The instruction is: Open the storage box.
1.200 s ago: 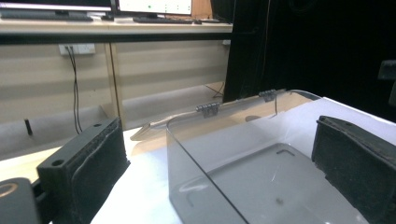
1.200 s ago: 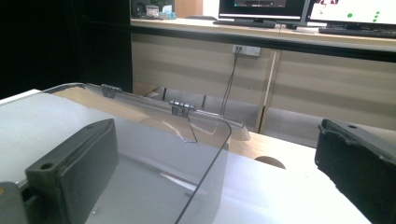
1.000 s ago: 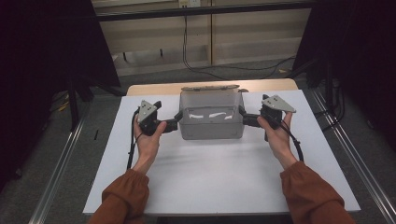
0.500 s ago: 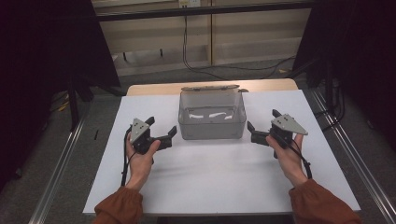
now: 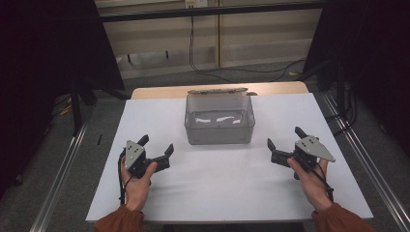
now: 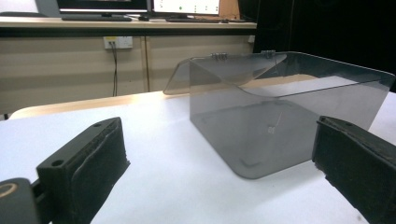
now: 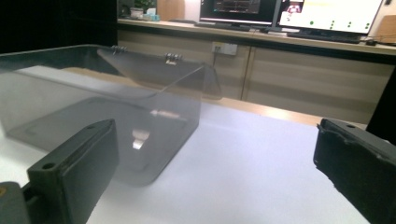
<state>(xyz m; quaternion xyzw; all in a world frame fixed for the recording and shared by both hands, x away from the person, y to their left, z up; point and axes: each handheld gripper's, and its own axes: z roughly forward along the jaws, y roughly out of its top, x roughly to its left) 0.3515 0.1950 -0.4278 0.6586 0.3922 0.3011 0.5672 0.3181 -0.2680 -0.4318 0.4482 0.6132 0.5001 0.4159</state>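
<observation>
- While both hands hover low over the white counter (image 5: 222,188), the clear box (image 5: 220,121) sits toward the far edge of it, midway between the counter's two sides, upright, with its hinged lid (image 5: 217,91) tipped back behind it.
- Left gripper (image 5: 157,151) sits near the box's front left corner, off to the left and nearer the person, well apart from the box wall.
- Its jaws are spread wide, nothing between them; in the left gripper view the box (image 6: 285,112) shows through the gap, nearer the right-hand jaw.
- Right gripper (image 5: 285,140) sits off the box's front right corner, nearer the person too, not touching the box.
- Its jaws are spread wide as well, holding nothing; in the right gripper view the box (image 7: 102,112) stands beyond the left-hand jaw.
- Each gripper points inward toward the box, cable trailing back along the wrist.
- Box looks empty through its smoky walls, just light reflections on the floor of it.
- Beyond the box, past the counter's far edge, low cabinets (image 5: 208,43) run across, with monitors (image 7: 289,11) on top in the gripper views.
</observation>
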